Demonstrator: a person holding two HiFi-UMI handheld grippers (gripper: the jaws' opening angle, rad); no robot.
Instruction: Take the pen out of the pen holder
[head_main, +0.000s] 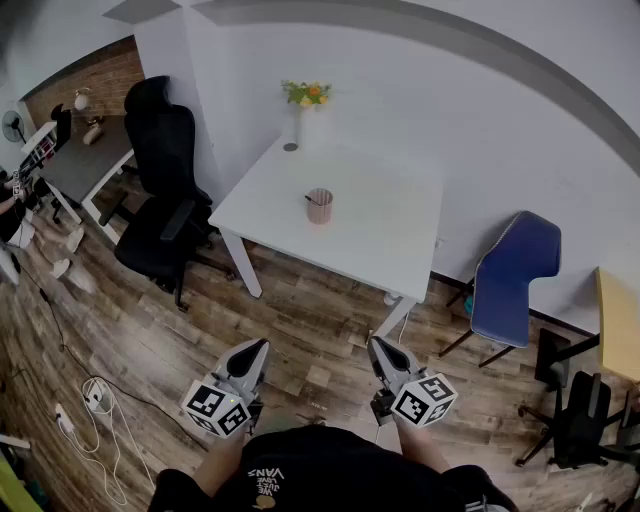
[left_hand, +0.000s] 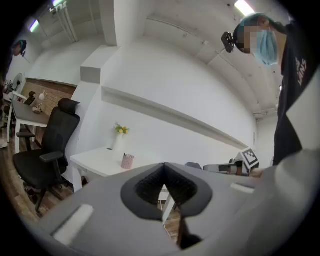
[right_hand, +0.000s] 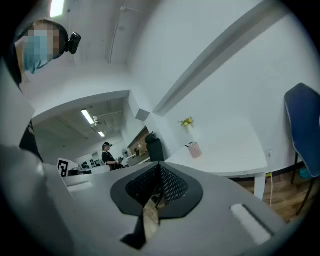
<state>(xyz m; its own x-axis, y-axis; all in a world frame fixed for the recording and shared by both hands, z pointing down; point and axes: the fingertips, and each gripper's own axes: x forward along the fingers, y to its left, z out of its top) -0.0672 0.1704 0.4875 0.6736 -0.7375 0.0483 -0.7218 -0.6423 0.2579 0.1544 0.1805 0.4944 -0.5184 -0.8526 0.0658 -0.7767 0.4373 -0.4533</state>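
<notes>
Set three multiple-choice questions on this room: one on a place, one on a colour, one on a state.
1. The pen holder stands on the table: A at its left corner; B near its middle; C over its near edge.
2. The chair right of the table is: A red; B green; C blue.
3. The pen: A stands in the pen holder; B lies on the table; C lies on the chair.
Answers: B, bare table surrounds it; C, its seat is blue; A, its end pokes above the rim.

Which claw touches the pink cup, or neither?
Apart, neither. Head view: left claw and right claw hang near the person, floor lying between them and the table bearing the pink cup.
</notes>
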